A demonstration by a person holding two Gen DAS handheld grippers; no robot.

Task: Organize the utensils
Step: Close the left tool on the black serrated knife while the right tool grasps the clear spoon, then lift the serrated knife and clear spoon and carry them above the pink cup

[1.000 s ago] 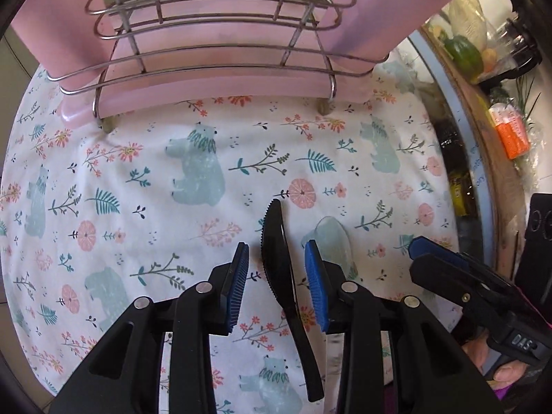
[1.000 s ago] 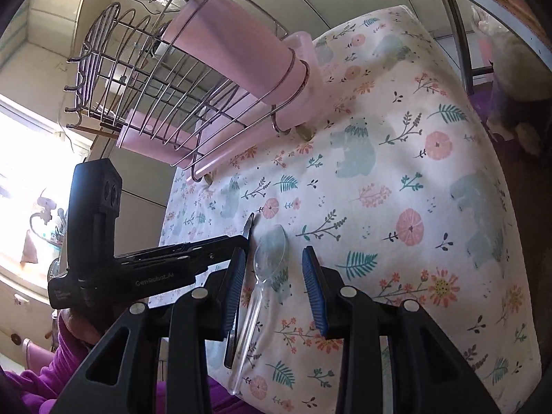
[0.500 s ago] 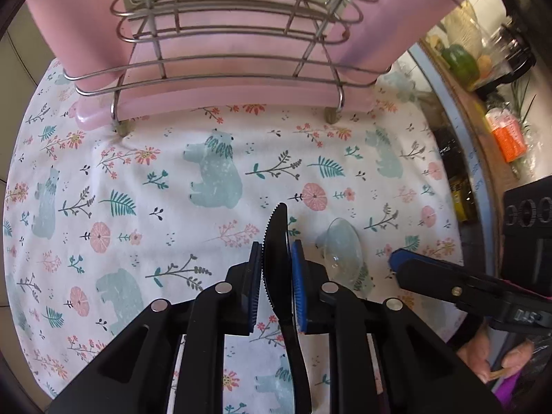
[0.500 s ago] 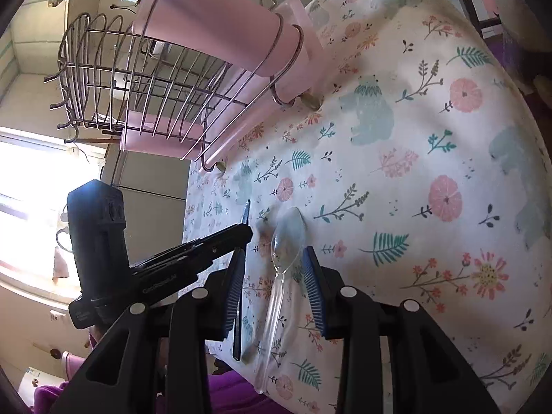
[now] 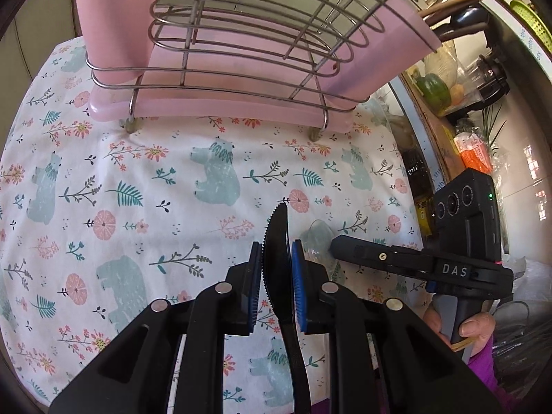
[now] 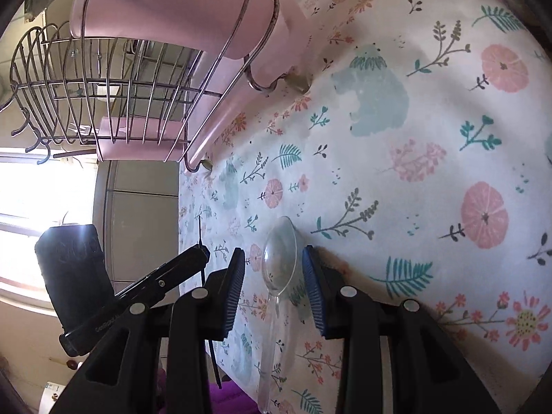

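Knife [image 5: 277,258], black, serrated: clamped between left gripper [image 5: 275,277] pads, long axis along fingers, tip toward wire caddy [image 5: 241,34] ahead | clear spoon [image 6: 278,262]: flat on cloth, bowl between parted right gripper [image 6: 274,289] pads, untouched.

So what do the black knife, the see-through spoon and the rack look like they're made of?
Black knife: likely moulded plastic, glossy, with a serrated edge. Spoon: clear plastic, since the cloth pattern shows through its bowl. Rack: shiny bent metal wire, probably steel, holding smooth matte pink inserts that look like plastic.
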